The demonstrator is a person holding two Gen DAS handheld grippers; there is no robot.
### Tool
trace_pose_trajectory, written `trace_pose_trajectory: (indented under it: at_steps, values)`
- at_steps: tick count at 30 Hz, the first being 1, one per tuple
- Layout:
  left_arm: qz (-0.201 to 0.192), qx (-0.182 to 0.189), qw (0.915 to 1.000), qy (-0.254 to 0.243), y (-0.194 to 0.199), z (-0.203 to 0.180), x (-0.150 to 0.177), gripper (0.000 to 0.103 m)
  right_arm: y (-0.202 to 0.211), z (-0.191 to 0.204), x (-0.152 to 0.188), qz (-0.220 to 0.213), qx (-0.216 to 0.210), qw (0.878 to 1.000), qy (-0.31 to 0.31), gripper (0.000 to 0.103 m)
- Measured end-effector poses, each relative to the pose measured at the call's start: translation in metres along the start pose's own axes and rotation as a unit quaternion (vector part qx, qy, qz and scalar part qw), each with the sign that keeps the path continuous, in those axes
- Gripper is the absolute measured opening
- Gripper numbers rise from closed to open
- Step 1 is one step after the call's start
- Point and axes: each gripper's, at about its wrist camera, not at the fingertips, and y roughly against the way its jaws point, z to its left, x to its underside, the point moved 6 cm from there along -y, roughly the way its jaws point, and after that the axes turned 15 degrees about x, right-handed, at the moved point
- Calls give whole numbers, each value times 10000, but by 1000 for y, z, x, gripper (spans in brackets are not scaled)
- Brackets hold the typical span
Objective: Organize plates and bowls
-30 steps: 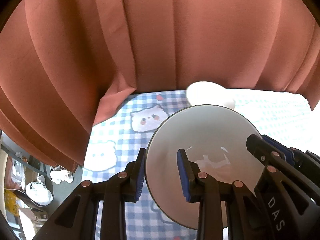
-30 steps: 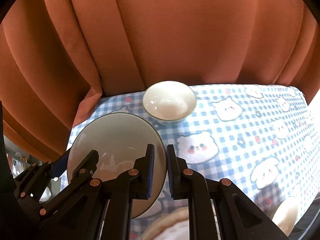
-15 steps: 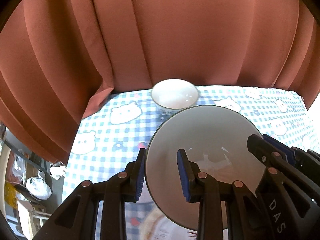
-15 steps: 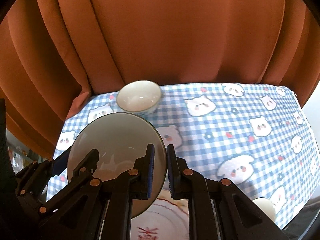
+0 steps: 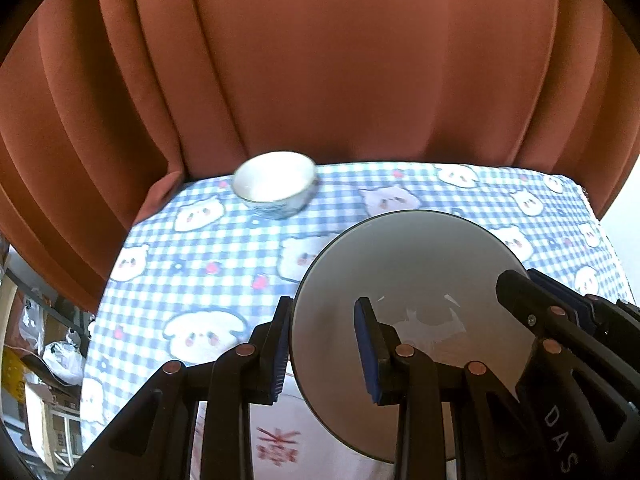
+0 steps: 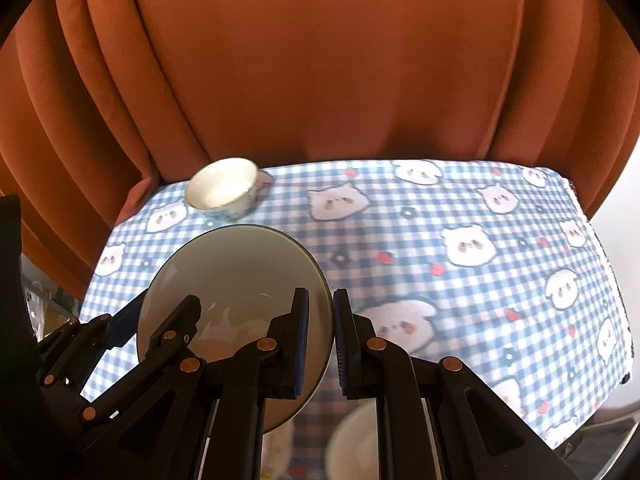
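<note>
A rust-orange curtain (image 5: 320,64) hangs in folds behind everything and fills the upper half of both views. Below it lies the desk, covered by a blue and white checked cloth (image 6: 460,280) with white cartoon animal faces and small red marks. Above the near left part of the desk, a grey plate (image 5: 408,280) is held tilted, with its inner face toward both cameras; it has a thin dark rim and shows pale reflections. The left gripper (image 5: 322,350) holds this plate at its left edge: the jaws are clamped on the rim, one blue pad behind the plate and one in front of it. The right gripper (image 6: 320,342) holds the opposite edge in the same way, its jaws pressed on the rim from both sides, so the plate hangs between the two tools and does not touch the cloth. Under the plate, at the bottom of the left view, there is a white plate with a red pattern (image 5: 276,440), partly hidden and blurred. A small white bowl (image 6: 222,192) with a blue pattern on its outer wall stands upright at the far left corner of the desk, close to the curtain and well apart from the held plate. In the right view, a pale round dish (image 6: 352,440) shows low between the fingers; it is too blurred to tell more.
</note>
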Motion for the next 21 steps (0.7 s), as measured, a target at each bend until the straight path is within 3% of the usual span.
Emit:
trace_pose_trajectory:
  at_steps: [12, 21]
  values:
    - [106, 80, 9999, 14, -6, -63, 43, 30, 2, -69, 36, 57, 1, 10000, 31, 15]
    - [361, 119, 9993, 2, -15, -88, 75, 30, -7, -95, 70, 310, -42, 9994, 116, 15]
